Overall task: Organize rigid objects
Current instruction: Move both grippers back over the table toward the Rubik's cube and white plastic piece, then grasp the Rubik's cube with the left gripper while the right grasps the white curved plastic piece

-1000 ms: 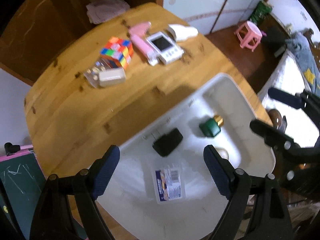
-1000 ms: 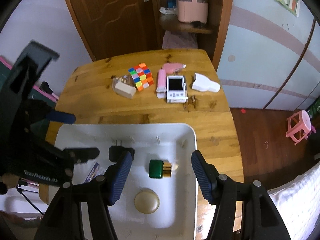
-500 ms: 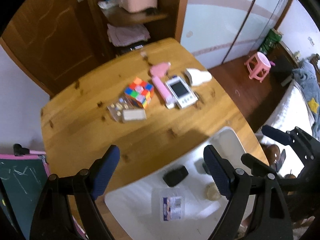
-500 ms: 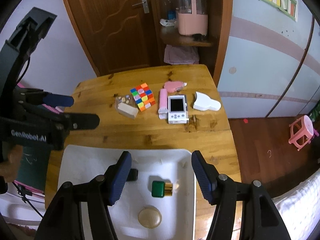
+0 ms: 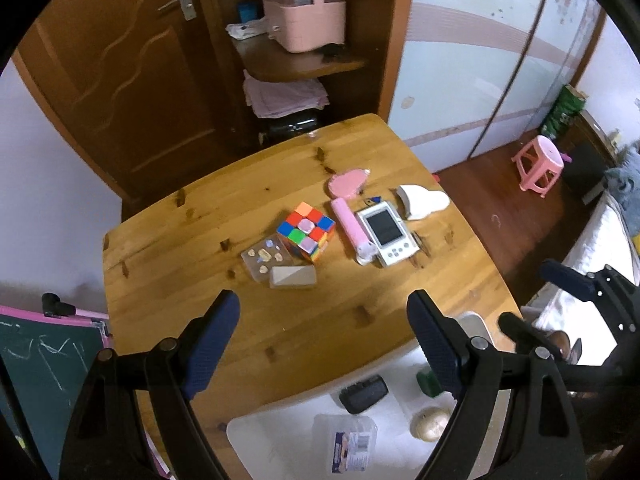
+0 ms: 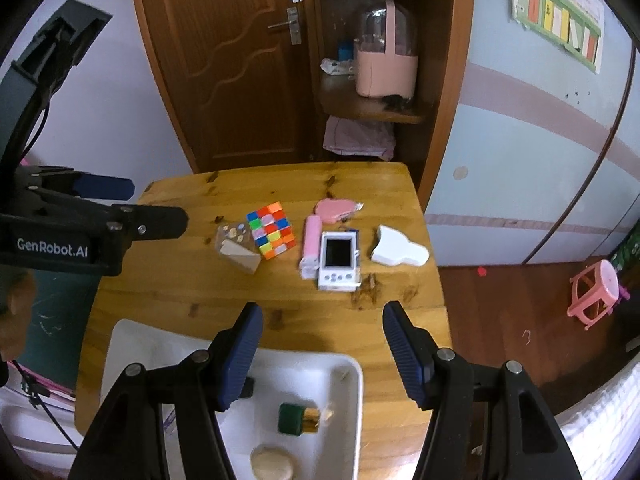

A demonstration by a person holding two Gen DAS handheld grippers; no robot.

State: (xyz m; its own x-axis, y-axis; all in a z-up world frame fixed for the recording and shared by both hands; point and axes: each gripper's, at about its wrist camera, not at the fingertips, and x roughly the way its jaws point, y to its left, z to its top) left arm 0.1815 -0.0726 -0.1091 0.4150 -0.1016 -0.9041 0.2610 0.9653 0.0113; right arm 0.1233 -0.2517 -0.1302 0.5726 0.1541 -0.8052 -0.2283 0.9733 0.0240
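On the wooden table (image 5: 168,240) lie a colourful cube (image 5: 306,230), a clear packet with a white block (image 5: 280,266), a pink tube (image 5: 352,224), a pink tape case (image 5: 347,182), a white handheld game (image 5: 386,234) and a white scraper-shaped piece (image 5: 422,202). The white tray (image 6: 352,392) at the near edge holds a green bottle (image 6: 298,418), a black adapter (image 5: 364,392), a beige disc (image 6: 272,462) and a clear box (image 5: 350,442). My left gripper (image 5: 324,350) and right gripper (image 6: 322,352) are open, empty, raised above the tray's far rim.
A brown door (image 6: 224,64) and a shelf with a pink basket (image 6: 384,68) stand behind the table. A pink stool (image 6: 596,292) stands on the floor at right. A chalkboard (image 5: 40,368) leans at the left.
Both grippers have risen and tilted up from the tray, so the table's loose objects and the room behind now fill the views. Both stayed open and empty.
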